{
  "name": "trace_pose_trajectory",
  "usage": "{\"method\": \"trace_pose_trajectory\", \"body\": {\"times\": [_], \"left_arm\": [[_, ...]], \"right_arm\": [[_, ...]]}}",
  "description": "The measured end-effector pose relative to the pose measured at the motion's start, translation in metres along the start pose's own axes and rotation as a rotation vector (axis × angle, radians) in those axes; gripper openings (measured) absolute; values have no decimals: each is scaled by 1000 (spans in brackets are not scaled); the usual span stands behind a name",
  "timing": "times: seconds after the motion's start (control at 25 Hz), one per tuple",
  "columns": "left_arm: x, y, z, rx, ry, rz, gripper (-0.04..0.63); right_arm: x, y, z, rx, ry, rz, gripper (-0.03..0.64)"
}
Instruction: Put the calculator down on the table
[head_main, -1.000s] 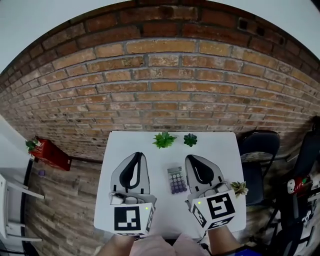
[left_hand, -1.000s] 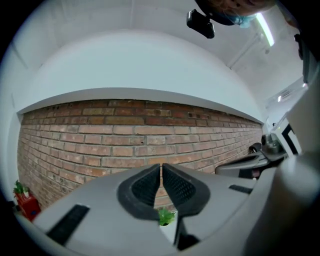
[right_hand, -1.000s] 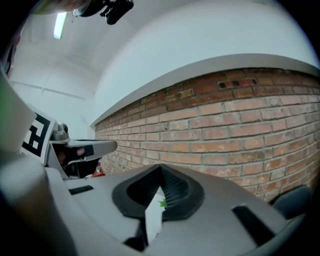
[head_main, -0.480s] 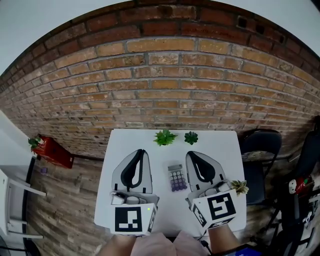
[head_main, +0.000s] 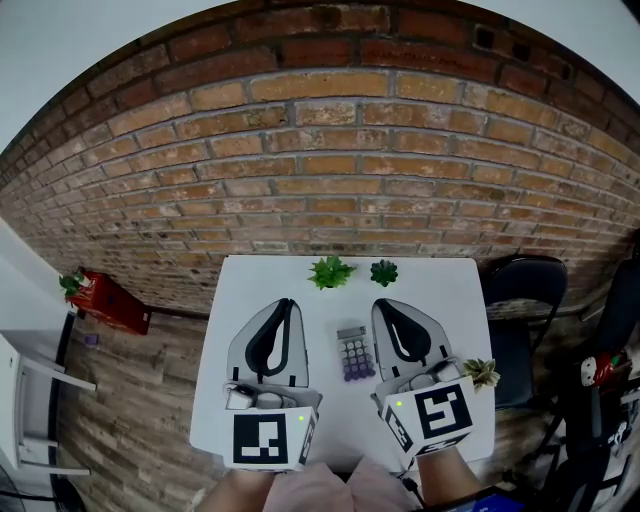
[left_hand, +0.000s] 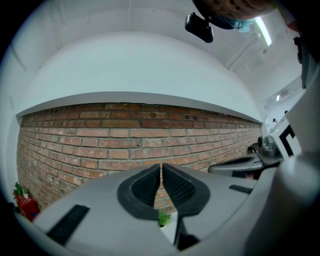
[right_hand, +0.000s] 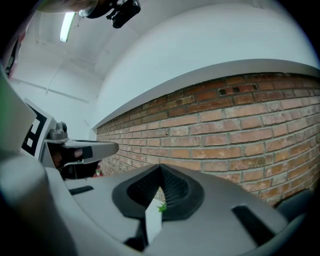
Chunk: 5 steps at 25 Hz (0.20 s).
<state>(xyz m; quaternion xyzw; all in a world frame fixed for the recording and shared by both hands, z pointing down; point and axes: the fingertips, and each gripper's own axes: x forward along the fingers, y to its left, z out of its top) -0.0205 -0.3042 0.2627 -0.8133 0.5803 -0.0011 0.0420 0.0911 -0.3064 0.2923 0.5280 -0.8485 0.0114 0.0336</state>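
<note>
The calculator (head_main: 353, 354), grey with purple keys, lies flat on the white table (head_main: 440, 300), in the gap between my two grippers. My left gripper (head_main: 283, 303) hovers to its left, jaws shut with nothing in them. To its right my right gripper (head_main: 383, 305) is also shut and empty. Neither touches the calculator. In the left gripper view the left gripper (left_hand: 161, 167) points level at the brick wall, its pads meeting at the tips. The right gripper view shows the right gripper (right_hand: 160, 170) the same way, pads together.
Two small green plants (head_main: 330, 271) (head_main: 383, 271) stand at the table's far edge, a third (head_main: 481, 374) at its right edge. A black chair (head_main: 520, 290) is right of the table. A red box (head_main: 105, 305) sits on the floor at left, below the brick wall (head_main: 320, 180).
</note>
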Motion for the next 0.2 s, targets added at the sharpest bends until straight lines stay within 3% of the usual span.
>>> {"method": "trace_pose_trajectory", "body": {"times": [0.2], "left_arm": [[2, -1, -2, 17, 8, -2, 21]], "right_arm": [[0, -3, 2, 1, -7, -3, -3]]}}
